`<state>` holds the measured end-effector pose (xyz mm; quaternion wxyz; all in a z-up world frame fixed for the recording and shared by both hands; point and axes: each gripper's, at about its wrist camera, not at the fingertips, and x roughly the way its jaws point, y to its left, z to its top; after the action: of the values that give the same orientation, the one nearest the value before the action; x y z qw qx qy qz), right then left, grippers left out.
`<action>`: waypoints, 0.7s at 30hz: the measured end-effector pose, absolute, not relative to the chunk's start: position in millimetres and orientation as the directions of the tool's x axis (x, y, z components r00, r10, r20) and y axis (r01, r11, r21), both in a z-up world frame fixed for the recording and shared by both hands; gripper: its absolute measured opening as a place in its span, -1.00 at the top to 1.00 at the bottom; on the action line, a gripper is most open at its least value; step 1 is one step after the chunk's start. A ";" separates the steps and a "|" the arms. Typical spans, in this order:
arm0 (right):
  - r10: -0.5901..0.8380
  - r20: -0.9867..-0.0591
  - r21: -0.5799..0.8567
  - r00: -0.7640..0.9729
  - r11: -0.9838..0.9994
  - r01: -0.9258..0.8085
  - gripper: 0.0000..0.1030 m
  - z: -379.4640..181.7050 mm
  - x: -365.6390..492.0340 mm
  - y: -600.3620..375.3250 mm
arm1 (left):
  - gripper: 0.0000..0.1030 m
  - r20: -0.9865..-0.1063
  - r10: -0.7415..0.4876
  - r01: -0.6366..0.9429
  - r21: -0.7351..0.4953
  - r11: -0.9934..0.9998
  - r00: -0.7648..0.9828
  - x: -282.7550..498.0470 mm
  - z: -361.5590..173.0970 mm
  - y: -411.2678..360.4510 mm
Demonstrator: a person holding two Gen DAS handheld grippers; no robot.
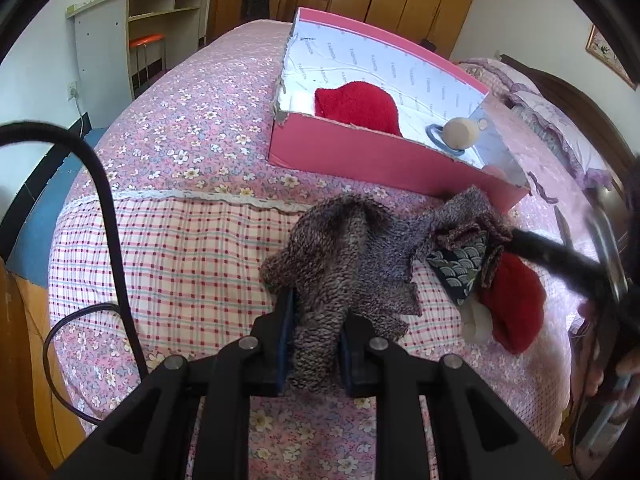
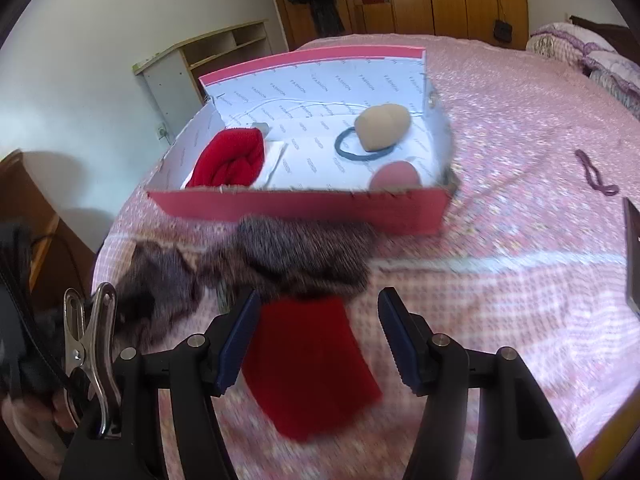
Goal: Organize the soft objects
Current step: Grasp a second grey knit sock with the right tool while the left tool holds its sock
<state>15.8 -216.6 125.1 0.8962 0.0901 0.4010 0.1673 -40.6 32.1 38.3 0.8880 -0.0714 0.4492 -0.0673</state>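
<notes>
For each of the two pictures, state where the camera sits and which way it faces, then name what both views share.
Left wrist: on the left gripper, facing down the bed at the pink box; its fingers pinch the grey knit.
Right wrist: on the right gripper, facing the box; open fingers above a red cloth.
Shared: box, knit, red cloth, beige sponge.

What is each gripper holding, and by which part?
The left gripper pinches the grey knitted cloth at its near end. The right gripper is open above the red cloth, holding nothing.
</notes>
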 end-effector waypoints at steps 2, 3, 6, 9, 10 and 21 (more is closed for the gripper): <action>0.371 -0.694 0.307 0.617 0.928 -0.212 -0.22 125.3 28.5 -212.0 | 0.61 -0.785 -0.192 0.060 -0.194 0.979 0.589 -42.2 36.4 32.8; 0.372 -0.696 0.315 0.615 0.927 -0.205 -0.22 124.7 33.8 -211.1 | 0.61 -0.785 -0.194 0.062 -0.195 0.979 0.589 -43.0 35.5 33.6; 0.388 -0.713 0.363 0.584 0.917 -0.165 -0.21 118.0 51.2 -207.7 | 0.61 -0.783 -0.202 0.070 -0.200 0.977 0.589 -43.9 33.8 35.7; 0.386 -0.728 0.381 0.567 0.915 -0.133 -0.21 107.8 57.9 -205.1 | 0.61 -0.779 -0.206 0.079 -0.198 0.977 0.592 -45.3 32.7 37.0; 0.386 -0.725 0.392 0.571 0.912 -0.119 -0.18 104.3 58.6 -205.6 | 0.61 -0.779 -0.206 0.082 -0.196 0.977 0.593 -45.2 32.8 36.8; 0.410 -0.661 0.447 0.628 0.888 -0.109 0.71 106.6 37.9 -223.0 | 0.60 -0.773 -0.219 0.087 -0.209 0.974 0.596 -47.2 35.3 40.0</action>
<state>37.9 -223.0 106.6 0.8830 0.1857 0.4052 0.1470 -47.2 40.0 35.3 0.8901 -0.0749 0.4412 -0.0861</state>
